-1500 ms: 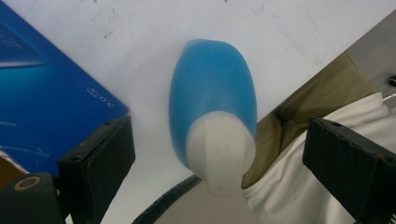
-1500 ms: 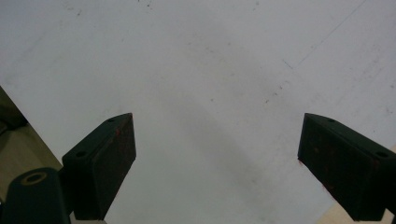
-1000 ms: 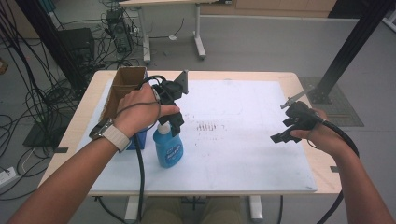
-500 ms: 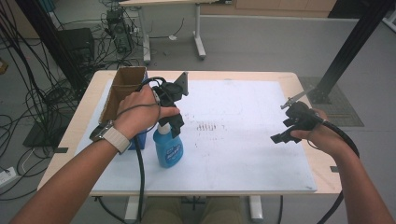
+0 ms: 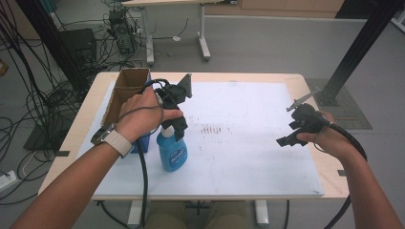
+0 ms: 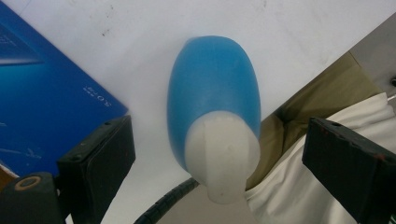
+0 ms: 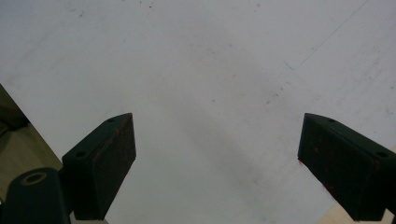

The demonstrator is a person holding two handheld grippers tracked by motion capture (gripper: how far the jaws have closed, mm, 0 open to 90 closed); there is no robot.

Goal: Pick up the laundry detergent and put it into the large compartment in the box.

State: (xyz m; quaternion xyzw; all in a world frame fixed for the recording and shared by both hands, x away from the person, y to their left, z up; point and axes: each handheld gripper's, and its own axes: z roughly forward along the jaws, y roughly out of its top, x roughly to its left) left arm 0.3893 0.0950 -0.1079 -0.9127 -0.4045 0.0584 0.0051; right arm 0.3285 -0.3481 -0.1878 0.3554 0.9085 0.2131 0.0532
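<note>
nearest me in the high view are my two forearms, coming in from six o'clock; the left wrist wears a watch with a pale strap [image 5: 116,141].

my left gripper [image 5: 173,128] hangs straight over the blue spray bottle [image 5: 172,150], which stands upright on the white mat [image 5: 248,157] at about eight o'clock of the mat's middle. in the left gripper view i look down between my own jaws, and the bottle [image 6: 214,109] sits in the gap with its white spray head [image 6: 223,156] toward me. the jaws are spread wide and clear white shows between each pad and the bottle, so the tool is released, gripping nothing. a black ribbed cable [image 6: 164,205] curls in at six o'clock of that view, and a dark blue box [image 6: 44,100] lies at nine o'clock, just beside the bottle.

my right gripper [image 5: 292,135] is well apart, near the mat's three o'clock edge, held above the surface. in the right gripper view its jaws stand wide over bare mat [image 7: 210,79], released as well.

farther off, a brown cardboard box [image 5: 125,90] stands open at the mat's ten o'clock corner, just behind my left hand [image 5: 143,112]. the wooden table [image 5: 83,124] shows around the mat. beyond it at twelve o'clock is grey floor with another table's legs [image 5: 203,31], and tangled cables [image 5: 43,95] at ten.
</note>
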